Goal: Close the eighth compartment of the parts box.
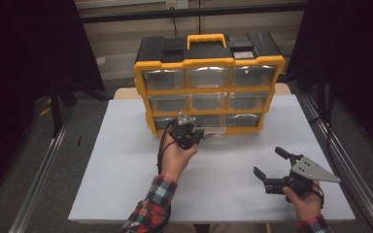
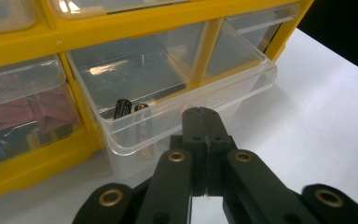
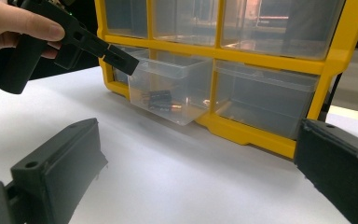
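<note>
A yellow and black organizer (image 1: pixel 209 90) with clear drawers stands at the back of the white table. Its bottom middle drawer (image 1: pixel 214 130) is pulled out. In the left gripper view this drawer (image 2: pixel 242 88) holds a couple of dark batteries (image 2: pixel 122 108), also seen in the right gripper view as batteries (image 3: pixel 161 99) in the drawer (image 3: pixel 177 79). My left gripper (image 1: pixel 201 133) is shut, jaws pressed together with nothing between them. Its tip (image 2: pixel 202 114) hovers at the drawer's front rim, and the same left gripper (image 3: pixel 126 63) appears at the drawer's upper corner. My right gripper (image 1: pixel 268 161) stands open near the table's front right, jaws wide (image 3: pixel 198 140).
The bottom left drawer (image 2: pixel 37 109) holds red and blue items. Metal rails (image 1: pixel 43 170) run along both sides of the table. The white table surface (image 1: pixel 126 170) stretches in front of the organizer. A yellow carry handle (image 1: pixel 206 39) tops the organizer.
</note>
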